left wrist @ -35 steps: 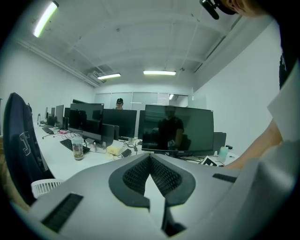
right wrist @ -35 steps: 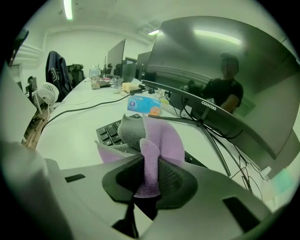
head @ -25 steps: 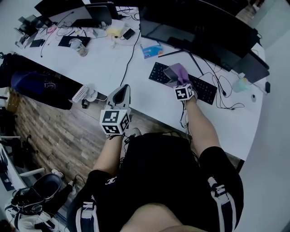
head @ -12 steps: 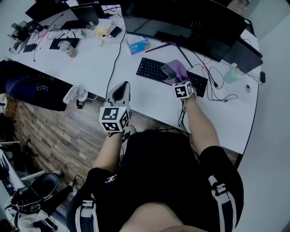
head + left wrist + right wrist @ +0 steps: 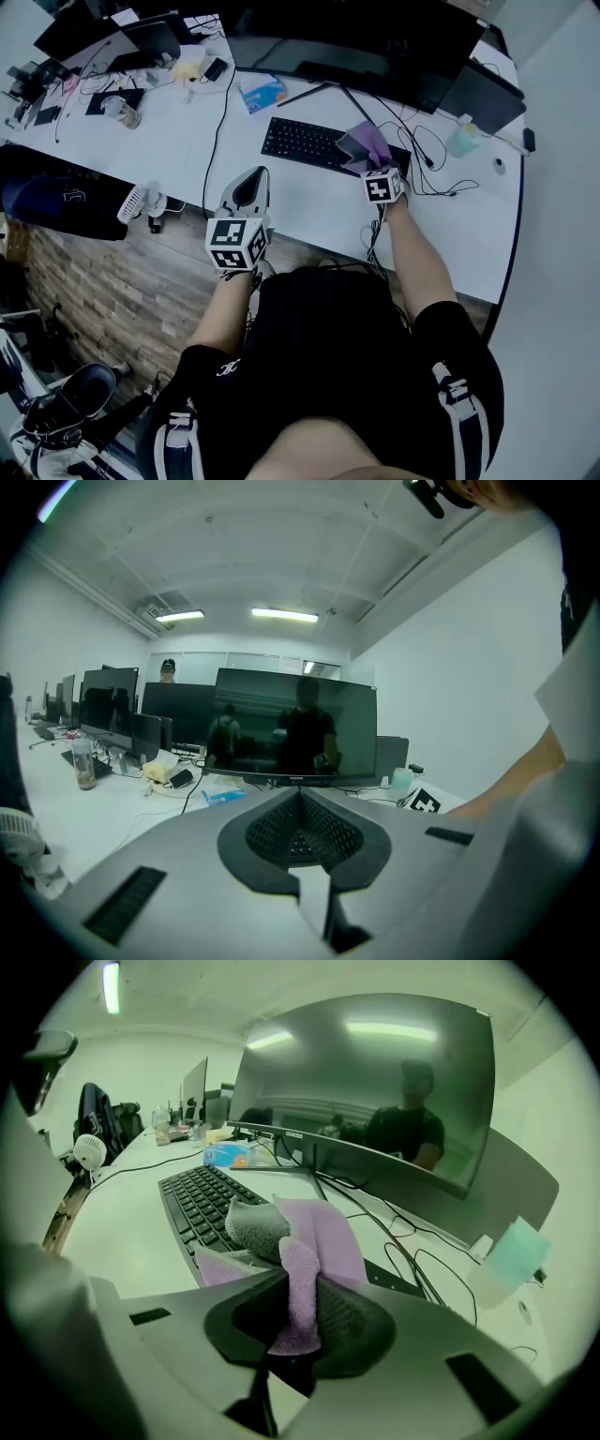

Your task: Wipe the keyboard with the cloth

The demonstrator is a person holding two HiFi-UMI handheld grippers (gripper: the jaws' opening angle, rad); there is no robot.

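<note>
A black keyboard (image 5: 305,144) (image 5: 199,1206) lies on the white desk (image 5: 281,202) in front of a big monitor. My right gripper (image 5: 372,165) (image 5: 296,1321) is shut on a purple and grey cloth (image 5: 365,145) (image 5: 305,1241), which drapes over the keyboard's right end. The left gripper (image 5: 247,191) (image 5: 300,841) hovers over the desk's front edge, left of the keyboard. Its jaws are closed together with nothing between them.
A curved monitor (image 5: 356,42) (image 5: 375,1110) stands behind the keyboard with cables (image 5: 436,178) to its right. A pale bottle (image 5: 461,139) (image 5: 511,1251) stands at the far right. A small fan (image 5: 141,202), a blue packet (image 5: 261,92), a black cable (image 5: 220,112) and clutter lie to the left.
The head view has shifted, so the desk sits further left in the picture. The right gripper holds the cloth on the keyboard's right end throughout. The left gripper keeps its place.
</note>
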